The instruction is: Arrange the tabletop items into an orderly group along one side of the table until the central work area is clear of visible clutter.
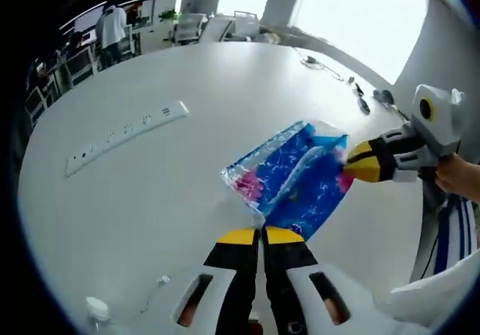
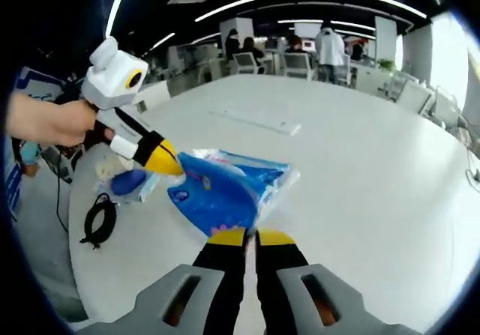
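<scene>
Your left gripper (image 1: 261, 235) was clenched on the near corner of the blue packet (image 1: 296, 176), jaws pressed together with the wrapper edge between the yellow tips. In the right gripper view your right gripper (image 2: 250, 237) was likewise pinched shut on the packet (image 2: 225, 189), at the opposite edge. So the packet lay stretched between the two claws, its long axis running roughly claw to claw, just off the table (image 1: 150, 200). Left of the packet in that view: a coiled black cable (image 2: 97, 221) and a blue-and-white item (image 2: 129, 183) near the table edge. Beyond the packet, the power strip (image 1: 126, 136) sat well apart.
</scene>
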The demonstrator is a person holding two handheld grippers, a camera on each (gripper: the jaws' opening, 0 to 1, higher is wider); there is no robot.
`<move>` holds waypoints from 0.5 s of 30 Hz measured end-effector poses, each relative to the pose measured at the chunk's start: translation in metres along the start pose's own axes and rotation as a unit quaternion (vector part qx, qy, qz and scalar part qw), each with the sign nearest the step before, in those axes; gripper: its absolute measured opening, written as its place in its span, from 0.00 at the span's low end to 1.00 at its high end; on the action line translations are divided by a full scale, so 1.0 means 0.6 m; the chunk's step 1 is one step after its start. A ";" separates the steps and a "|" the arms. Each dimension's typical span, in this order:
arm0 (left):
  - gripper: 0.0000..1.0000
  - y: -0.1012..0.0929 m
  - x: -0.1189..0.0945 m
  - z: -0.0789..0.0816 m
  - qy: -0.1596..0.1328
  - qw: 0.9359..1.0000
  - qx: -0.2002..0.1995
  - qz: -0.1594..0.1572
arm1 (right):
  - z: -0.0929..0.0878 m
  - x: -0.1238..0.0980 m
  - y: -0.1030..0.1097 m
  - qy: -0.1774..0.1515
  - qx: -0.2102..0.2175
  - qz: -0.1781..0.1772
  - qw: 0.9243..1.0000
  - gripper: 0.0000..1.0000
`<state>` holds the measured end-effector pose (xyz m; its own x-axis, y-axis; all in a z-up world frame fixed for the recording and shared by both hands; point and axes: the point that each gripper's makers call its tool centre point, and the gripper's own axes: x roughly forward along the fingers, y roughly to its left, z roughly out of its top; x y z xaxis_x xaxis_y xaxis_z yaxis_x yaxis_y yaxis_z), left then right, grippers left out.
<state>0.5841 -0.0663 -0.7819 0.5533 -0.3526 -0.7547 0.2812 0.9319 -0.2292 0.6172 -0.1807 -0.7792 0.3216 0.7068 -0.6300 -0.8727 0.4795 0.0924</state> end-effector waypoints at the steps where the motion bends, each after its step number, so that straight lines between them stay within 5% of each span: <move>1: 0.00 0.001 0.004 0.000 0.002 1.000 0.001 0.000 | 0.000 0.003 -0.003 0.001 -0.002 0.000 1.000 0.01; 15: 0.00 0.012 0.044 -0.008 0.027 1.000 0.005 -0.003 | -0.029 0.028 -0.021 0.032 0.004 -0.006 0.999 0.01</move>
<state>0.5970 -0.0685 -0.8063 0.5083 -0.3532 -0.7854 0.2927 0.9286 -0.2281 0.6271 -0.1839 -0.8045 0.3073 0.6663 -0.6795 -0.8656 0.4924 0.0914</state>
